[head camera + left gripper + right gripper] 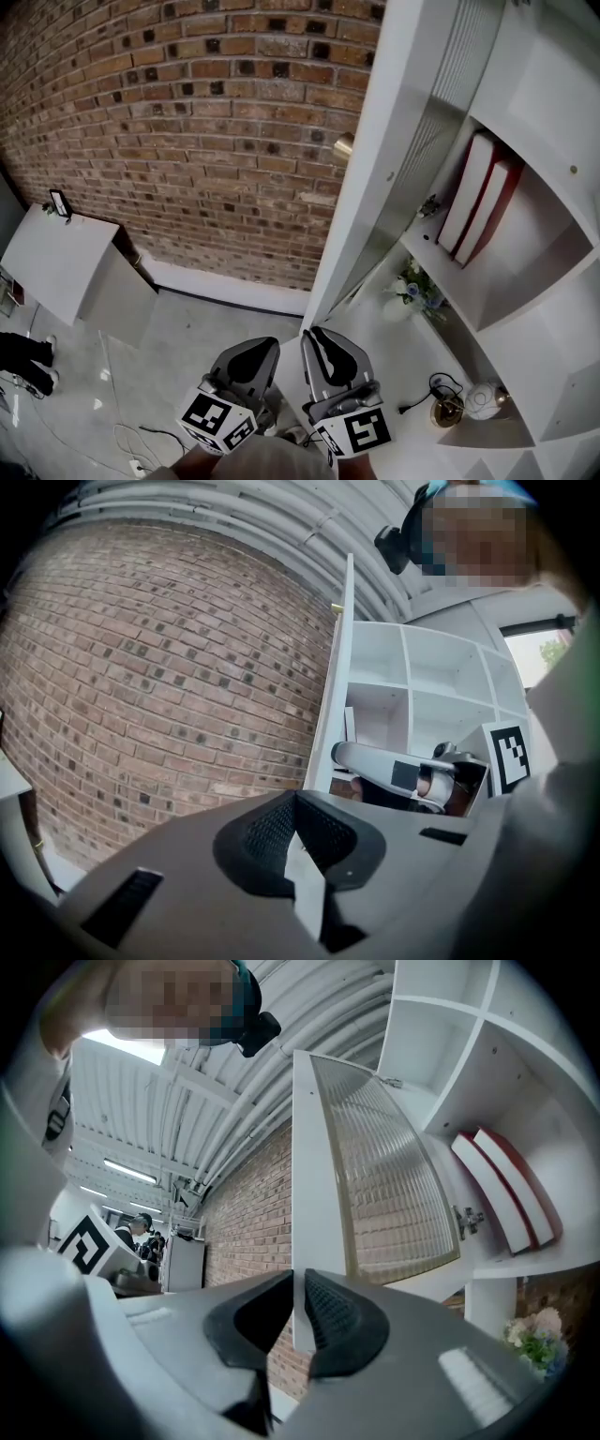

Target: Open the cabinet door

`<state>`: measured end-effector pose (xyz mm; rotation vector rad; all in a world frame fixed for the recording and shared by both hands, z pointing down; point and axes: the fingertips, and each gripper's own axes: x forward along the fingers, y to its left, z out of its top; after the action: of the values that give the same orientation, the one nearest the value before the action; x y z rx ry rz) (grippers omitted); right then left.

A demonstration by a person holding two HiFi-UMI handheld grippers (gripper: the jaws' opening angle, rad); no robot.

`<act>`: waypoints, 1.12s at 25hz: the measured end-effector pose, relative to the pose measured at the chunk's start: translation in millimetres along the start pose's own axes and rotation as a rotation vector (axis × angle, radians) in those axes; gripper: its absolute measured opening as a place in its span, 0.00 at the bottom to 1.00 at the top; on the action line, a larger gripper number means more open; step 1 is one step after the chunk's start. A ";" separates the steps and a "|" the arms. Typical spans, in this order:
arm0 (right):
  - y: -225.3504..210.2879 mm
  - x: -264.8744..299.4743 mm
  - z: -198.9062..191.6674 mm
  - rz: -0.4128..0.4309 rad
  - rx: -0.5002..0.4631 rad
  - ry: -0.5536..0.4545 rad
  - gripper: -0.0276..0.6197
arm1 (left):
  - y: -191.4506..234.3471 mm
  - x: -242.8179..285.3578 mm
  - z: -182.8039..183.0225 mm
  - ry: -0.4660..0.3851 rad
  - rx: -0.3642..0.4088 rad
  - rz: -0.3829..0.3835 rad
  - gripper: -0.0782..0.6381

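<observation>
The left hand-held gripper [255, 349] has its jaws closed together, with nothing between them. The right hand-held gripper [317, 336] has its jaws a narrow slit apart and holds nothing. The cabinet door [370, 187], a white frame with ribbed glass, stands wide open just ahead of it. The door's lower corner is near the right tips, but contact cannot be made out.

The right gripper view alone shows the door's inner side with a metal hinge [466, 1220], and the ribbed ceiling [187, 1091]. The left gripper view shows the door edge-on, with the right gripper before the white cabinet [422, 677]. The head view shows two red-and-white books [478, 202] leaning in one compartment and flowers [417, 286] on a shelf below. The things on the lowest shelf are too small to name.

Behind the door is a brick wall [187, 122], and the floor [178, 347] is pale grey.
</observation>
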<state>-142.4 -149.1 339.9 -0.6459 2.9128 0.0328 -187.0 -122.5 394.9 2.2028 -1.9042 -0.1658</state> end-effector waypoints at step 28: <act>-3.6 81.8 -20.9 -0.036 0.050 0.015 0.06 | 75.4 8.3 27.9 -0.021 0.000 0.042 0.12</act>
<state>-217.1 -187.8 347.6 -0.6926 2.9054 -0.0495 -264.7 -143.3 386.6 2.1675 -1.9596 -0.1820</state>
